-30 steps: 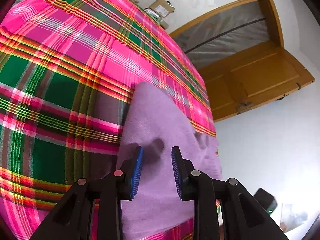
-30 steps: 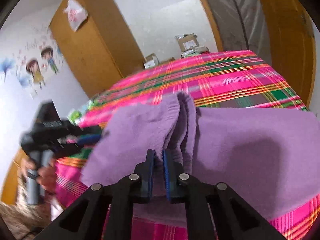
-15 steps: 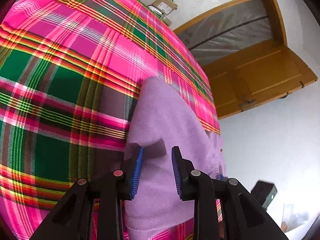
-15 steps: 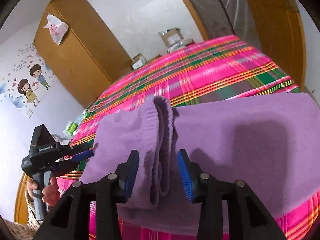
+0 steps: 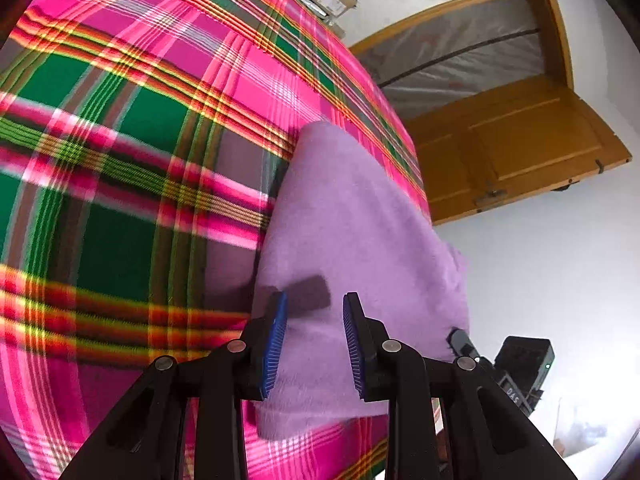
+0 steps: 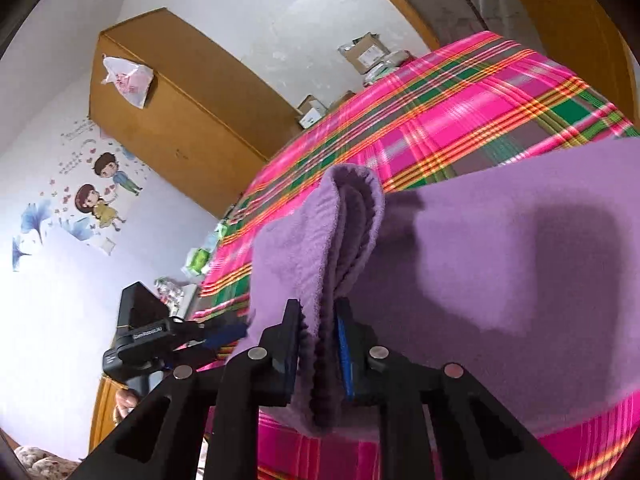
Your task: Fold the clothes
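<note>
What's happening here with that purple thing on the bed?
A person is folding a purple fleece garment on a pink plaid bedspread, holding a gripper tool in each hand. The right gripper is pinched on a bunched fold of the fleece. The left gripper hangs open over the other end, gripping nothing.

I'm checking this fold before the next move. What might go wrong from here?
1. The right gripper pinches a thick bunched ridge of the purple garment; layers may slip out unevenly and leave a crooked fold.
2. The left gripper is open above the cloth, holding nothing, so a pull by the right one may drag the whole garment across the plaid sheet.
</note>
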The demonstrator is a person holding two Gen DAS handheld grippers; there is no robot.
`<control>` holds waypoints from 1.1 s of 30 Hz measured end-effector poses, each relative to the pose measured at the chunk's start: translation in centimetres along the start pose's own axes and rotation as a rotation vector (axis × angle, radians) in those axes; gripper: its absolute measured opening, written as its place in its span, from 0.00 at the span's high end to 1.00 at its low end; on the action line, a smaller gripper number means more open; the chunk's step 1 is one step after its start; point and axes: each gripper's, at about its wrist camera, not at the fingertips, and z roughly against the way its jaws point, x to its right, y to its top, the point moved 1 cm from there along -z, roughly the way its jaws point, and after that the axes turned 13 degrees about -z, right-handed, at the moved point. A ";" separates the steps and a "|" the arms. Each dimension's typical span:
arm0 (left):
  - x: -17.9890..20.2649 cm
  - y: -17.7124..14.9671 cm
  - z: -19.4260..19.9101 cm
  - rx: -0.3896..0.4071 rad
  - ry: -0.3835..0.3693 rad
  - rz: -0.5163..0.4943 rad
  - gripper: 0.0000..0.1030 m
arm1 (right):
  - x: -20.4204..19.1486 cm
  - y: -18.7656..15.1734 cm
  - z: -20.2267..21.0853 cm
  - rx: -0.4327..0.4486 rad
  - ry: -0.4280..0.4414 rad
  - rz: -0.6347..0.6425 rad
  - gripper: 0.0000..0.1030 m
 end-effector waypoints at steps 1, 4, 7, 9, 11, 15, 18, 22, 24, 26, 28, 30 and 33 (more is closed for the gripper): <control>-0.1 -0.2 0.1 0.002 0.000 0.002 0.68 | 0.3 -0.1 -0.3 0.003 -0.034 -0.004 0.83; -0.3 -0.7 0.7 0.003 -0.009 0.011 0.62 | 1.1 -0.3 -1.3 0.010 -0.125 -0.011 0.82; -0.4 -1.2 1.2 0.001 0.000 0.007 0.62 | 1.3 -0.6 -1.8 0.040 -0.172 0.017 0.77; -0.6 -1.5 1.6 -0.001 0.002 0.016 0.62 | 0.9 -0.7 -1.8 0.059 -0.209 0.056 0.74; -0.9 -1.8 2.0 -0.004 0.004 0.028 0.62 | 0.4 -0.9 -1.7 0.077 -0.245 0.095 0.70; -1.1 -2.4 2.3 -0.004 -0.006 0.028 0.62 | -0.9 -1.2 -0.7 0.149 -0.298 0.172 0.70; -1.3 -2.5 1.9 -0.022 -0.005 0.031 0.62 | -2.3 -0.3 -0.6 0.185 -0.296 0.221 0.70; -1.1 -2.5 1.6 -0.031 -0.010 0.024 0.62 | -3.6 1.9 -1.1 0.208 -0.295 0.269 0.70; -0.9 -2.5 1.5 -0.032 -0.006 0.014 0.62 | -3.2 3.4 -2.2 0.160 -0.271 0.223 0.70; -0.6 -2.4 1.2 -0.036 0.005 -0.002 0.62 | -2.4 4.5 -3.2 0.116 -0.249 0.155 0.72; -0.8 -2.5 0.8 -0.053 -0.002 -0.003 0.62 | -1.8 5.3 -3.7 0.120 -0.253 0.120 0.94; -0.8 -2.5 0.9 -0.053 -0.005 -0.008 0.62 | -1.7 5.6 -3.2 0.176 -0.259 0.136 1.00; -0.9 -2.4 0.8 -0.058 -0.007 -0.008 0.62 | -1.6 5.5 -2.7 0.204 -0.271 0.141 1.00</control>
